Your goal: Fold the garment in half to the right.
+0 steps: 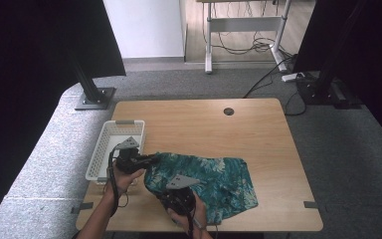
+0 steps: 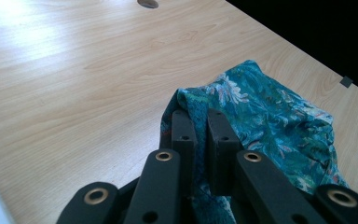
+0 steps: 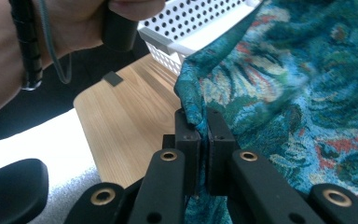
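Left tongs (image 2: pixel 199 135): I have them clamped on the teal cloth (image 1: pixel 214 181) edge.
Right tongs (image 3: pixel 204 135): clamped on its near-left edge.
Risk: thin fold may slip out; cloth could snag the basket (image 1: pixel 102 149).

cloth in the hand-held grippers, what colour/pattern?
Teal cloth with a leafy floral print, whitish and reddish accents; clearest in the right gripper view.

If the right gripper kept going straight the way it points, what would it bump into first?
The right gripper is shut on the cloth, so more cloth comes first. Behind that fold stands the white basket, probably the first hard thing, though the depth is unclear.
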### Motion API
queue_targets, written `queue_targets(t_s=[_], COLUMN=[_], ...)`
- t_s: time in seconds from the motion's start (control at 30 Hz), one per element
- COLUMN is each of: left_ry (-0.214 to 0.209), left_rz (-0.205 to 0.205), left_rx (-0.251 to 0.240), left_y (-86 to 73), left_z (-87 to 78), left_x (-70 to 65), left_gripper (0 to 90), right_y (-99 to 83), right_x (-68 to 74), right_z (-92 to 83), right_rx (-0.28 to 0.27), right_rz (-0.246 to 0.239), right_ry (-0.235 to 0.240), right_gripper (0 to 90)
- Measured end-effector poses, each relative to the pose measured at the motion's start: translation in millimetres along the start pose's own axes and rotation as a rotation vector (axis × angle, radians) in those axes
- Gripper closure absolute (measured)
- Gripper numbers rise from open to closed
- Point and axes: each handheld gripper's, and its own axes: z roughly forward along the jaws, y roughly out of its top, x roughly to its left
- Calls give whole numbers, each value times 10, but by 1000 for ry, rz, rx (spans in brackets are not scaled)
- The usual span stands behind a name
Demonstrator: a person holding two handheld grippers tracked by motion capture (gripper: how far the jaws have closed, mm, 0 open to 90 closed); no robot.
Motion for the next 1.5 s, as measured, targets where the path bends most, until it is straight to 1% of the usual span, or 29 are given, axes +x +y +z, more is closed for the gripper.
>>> queue_targets(t_s=[0.03, 0.13, 0.17, 0.23, 0.33, 0.43, 0.63, 0.73, 0.8, 0.93, 1.03, 1.27, 1.4, 1.43, 1.5], left_ry=[2, 8, 14, 26, 31, 30, 28, 26, 22, 20, 22, 37, 47, 56, 53], left_rz=[-3, -3, -3, 9, 9, 4, 5, 2, -1, -6, -1, 0, -4, 5, 12], left_rx=[-3, -6, -9, -8, -2, 0, 3, -2, -8, -4, -3, -26, -52, -52, -60], left_y=[16, 38, 59, 79, 100, 114, 159, 182, 176, 155, 153, 176, 261, 286, 326], left_z=[-33, -67, -104, -140, -162, -153, -103, -115, -131, -144, -168, -314, -459, -489, -533], left_x=[22, 34, 36, 35, 61, 86, 104, 118, 132, 169, 173, 176, 189, 180, 160], left_gripper=[830, 830, 830, 830, 830, 830, 830, 830, 829, 829, 830, 830, 830, 830, 830], right_y=[22, 97, 121, 163, 211, 225, 264, 302, 323, 339, 341, 391, 493, 522, 573], right_x=[16, 79, 101, 131, 155, 163, 127, 125, 130, 149, 156, 212, 267, 280, 303], right_z=[13, 52, 65, 100, 145, 161, 163, 182, 204, 246, 258, 259, 269, 264, 239], right_rx=[0, -7, -9, -13, -21, -23, -22, -22, -24, -22, -22, -26, -36, -43, -56], right_rz=[-2, -15, -20, -28, -26, -27, -24, -21, -22, -22, -18, -29, -44, -48, -56], right_ry=[3, 15, 21, 30, 42, 48, 42, 43, 46, 48, 46, 41, 47, 48, 50], right_gripper=[863, 863, 863, 863, 863, 863, 863, 863, 863, 863, 863, 863, 863, 863, 863])
